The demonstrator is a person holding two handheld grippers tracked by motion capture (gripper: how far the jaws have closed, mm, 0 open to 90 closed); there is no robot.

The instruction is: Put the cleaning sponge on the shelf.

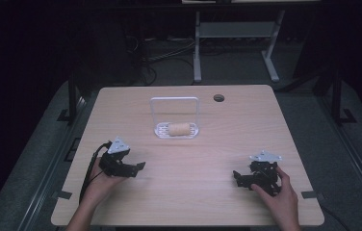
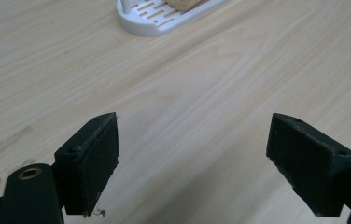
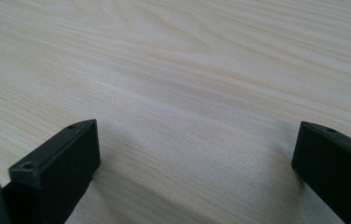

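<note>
Pale tan and cork-like, a short cylindrical roll is seen lying on its side in a white slotted plastic tray with a tall wire loop handle, mid-counter. The left tongs and right tongs are held wide open, nothing gripped, near the front edge, well apart from the tray.

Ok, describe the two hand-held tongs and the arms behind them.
Both tongs, left and right, are black, each with two flat rectangular pads and a grey three-cornered plate on top. A black cable trails from the left one. The forearms show no sleeves.
</note>
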